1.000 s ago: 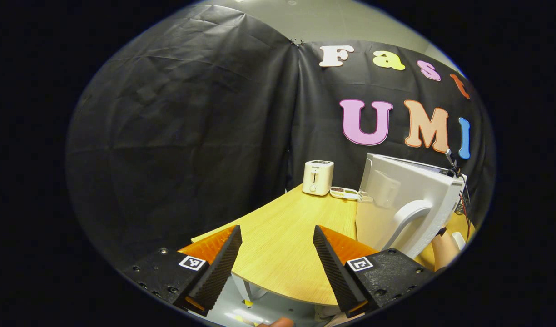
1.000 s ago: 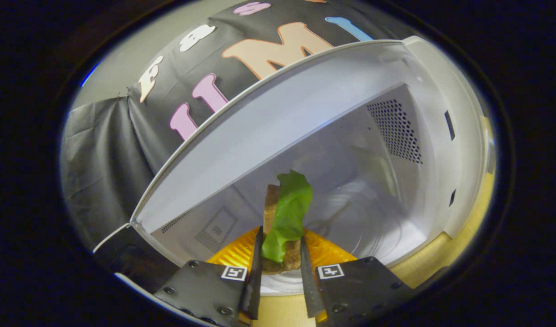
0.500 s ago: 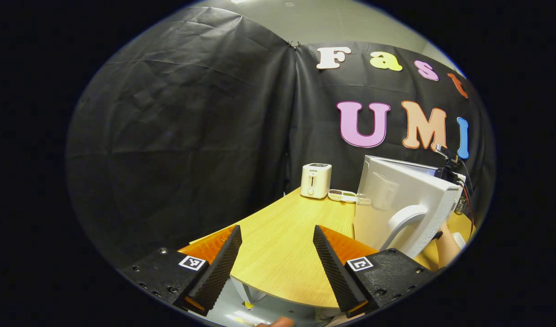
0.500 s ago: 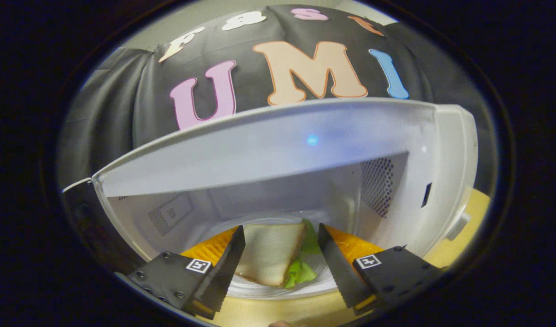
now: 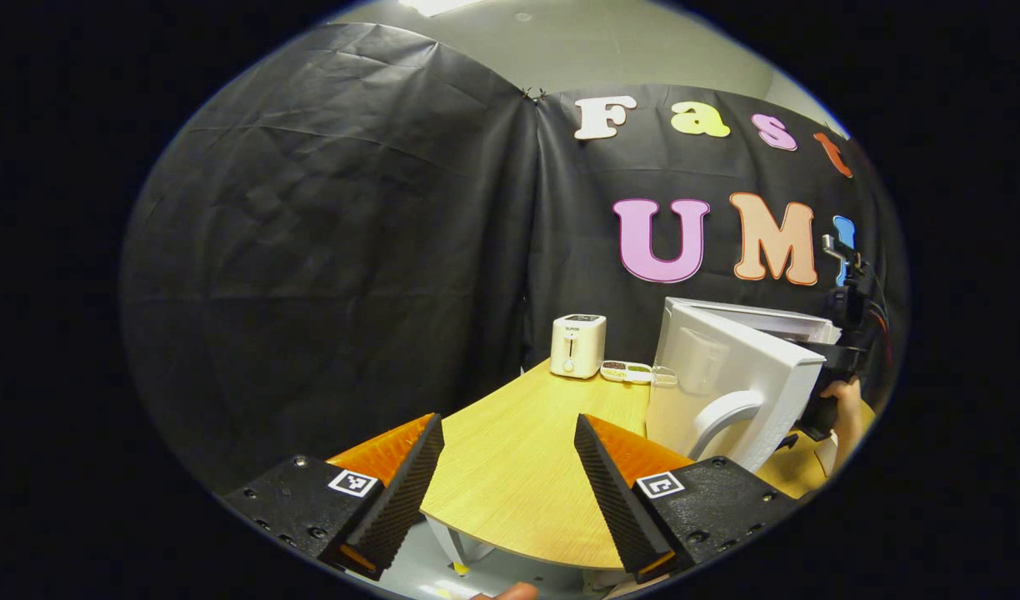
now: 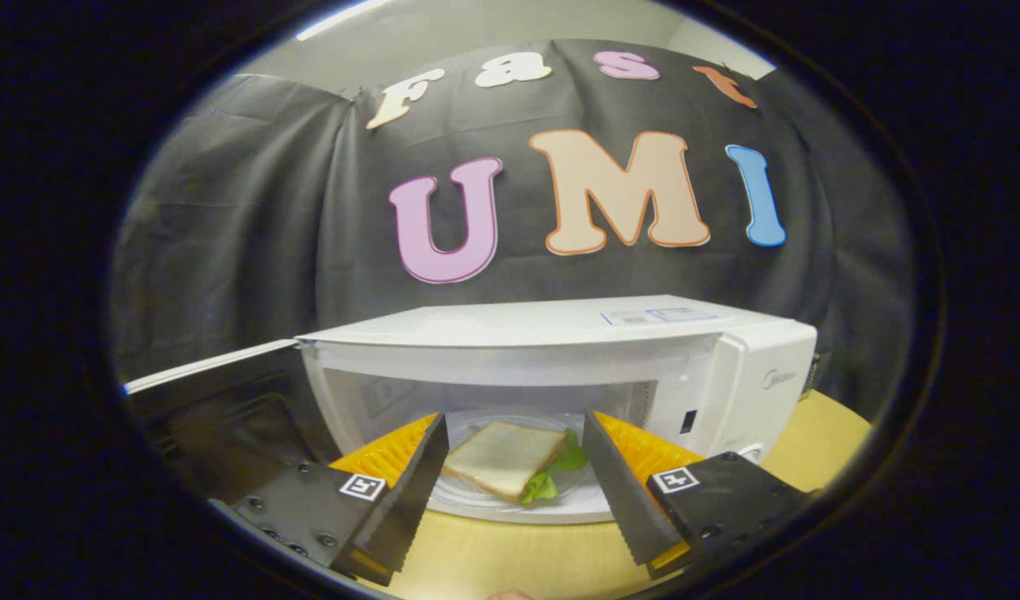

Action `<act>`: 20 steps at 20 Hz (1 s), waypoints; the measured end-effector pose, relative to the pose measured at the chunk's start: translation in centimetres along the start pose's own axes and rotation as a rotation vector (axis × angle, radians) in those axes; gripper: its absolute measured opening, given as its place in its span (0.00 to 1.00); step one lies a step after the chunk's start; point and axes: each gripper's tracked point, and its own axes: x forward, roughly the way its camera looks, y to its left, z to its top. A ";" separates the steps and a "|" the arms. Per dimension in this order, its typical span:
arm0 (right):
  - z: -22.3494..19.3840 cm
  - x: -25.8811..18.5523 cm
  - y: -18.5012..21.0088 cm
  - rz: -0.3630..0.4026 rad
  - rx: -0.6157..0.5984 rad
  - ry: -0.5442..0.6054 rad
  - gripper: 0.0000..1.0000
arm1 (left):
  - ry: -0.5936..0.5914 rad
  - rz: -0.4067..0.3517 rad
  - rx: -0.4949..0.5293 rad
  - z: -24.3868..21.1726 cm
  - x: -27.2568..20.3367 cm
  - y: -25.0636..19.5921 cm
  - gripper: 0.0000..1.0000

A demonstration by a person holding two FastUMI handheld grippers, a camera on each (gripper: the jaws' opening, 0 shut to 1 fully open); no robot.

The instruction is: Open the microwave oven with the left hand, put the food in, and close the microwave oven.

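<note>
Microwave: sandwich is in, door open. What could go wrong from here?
1. The right gripper, open, sits low before the microwave mouth; swinging the door now could strike it.
2. The left gripper is open over the table, apart from the door handle; a hurried push might slam the door.
3. The sandwich lies near the front, lettuce sticking out.

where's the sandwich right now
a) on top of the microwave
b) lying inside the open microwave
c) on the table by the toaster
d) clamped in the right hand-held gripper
b: the sandwich lies flat inside the microwave, door open, with the right hand-held gripper open in front of it.
</note>
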 end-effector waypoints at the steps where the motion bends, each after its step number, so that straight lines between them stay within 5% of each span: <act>1: 0.3 -1.3 0.2 0.026 -0.007 0.000 0.99 | 0.001 0.002 0.003 0.1 0.0 0.0 0.97; 8: 3.8 -9.4 -4.6 0.068 -0.013 0.041 0.99 | 0.004 -0.005 0.010 0.0 1.0 -0.4 0.97; 11: 7.1 -11.4 -8.8 0.008 -0.029 -0.014 0.99 | 0.015 -0.008 0.012 0.0 1.6 -0.7 0.94; 12: 7.8 -11.8 -10.0 -0.010 -0.028 -0.023 0.91 | 0.016 -0.013 0.015 0.0 1.8 -1.2 0.94; 16: 11.1 -12.9 -14.2 -0.049 -0.029 -0.048 0.91 | 0.011 -0.030 0.037 0.7 2.3 -2.3 0.97; 20: 14.1 -13.0 -18.1 -0.083 -0.096 -0.062 0.92 | 0.009 -0.022 0.041 1.1 2.4 -3.0 0.88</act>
